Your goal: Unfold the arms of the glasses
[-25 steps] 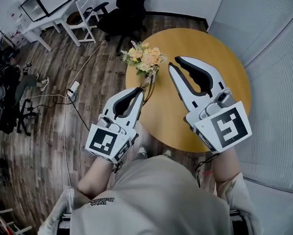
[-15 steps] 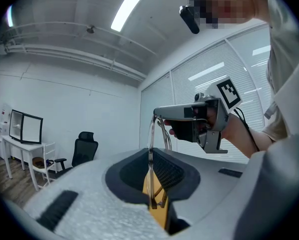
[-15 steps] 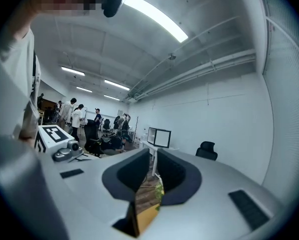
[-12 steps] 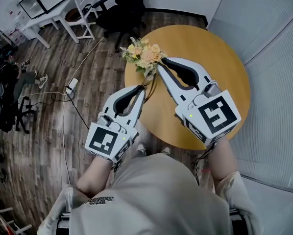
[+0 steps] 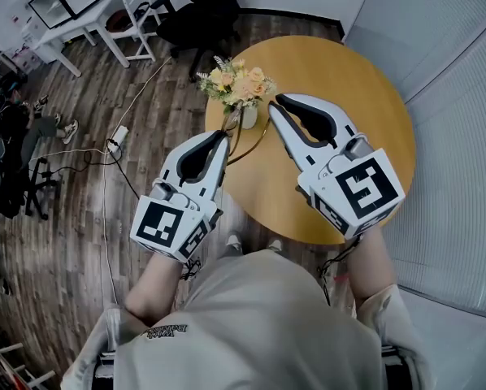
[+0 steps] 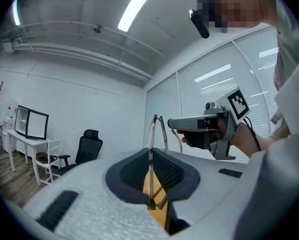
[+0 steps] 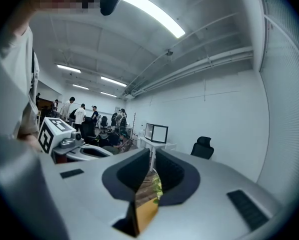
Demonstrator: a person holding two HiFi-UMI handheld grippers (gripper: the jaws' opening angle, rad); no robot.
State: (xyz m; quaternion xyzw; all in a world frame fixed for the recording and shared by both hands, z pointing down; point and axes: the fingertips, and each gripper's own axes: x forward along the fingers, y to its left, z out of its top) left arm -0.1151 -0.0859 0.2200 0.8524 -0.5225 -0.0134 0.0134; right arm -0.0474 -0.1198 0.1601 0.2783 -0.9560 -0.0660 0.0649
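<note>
Glasses (image 6: 151,134) pinched edge-on in the left gripper (image 6: 150,156) could be twisted loose if nudged by the right gripper (image 7: 150,156), its jaws pressed together.

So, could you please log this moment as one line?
left tool: shut on glasses | right tool: shut, empty | glasses: held over table

The right hand-held gripper (image 7: 150,155) has its jaws closed to a slit, showing flowers (image 7: 157,186) and table (image 7: 145,214).

wood floor (image 5: 72,201) | round yellow table (image 5: 349,80) | black office chair (image 5: 206,10) | white desk (image 5: 84,24)
</note>
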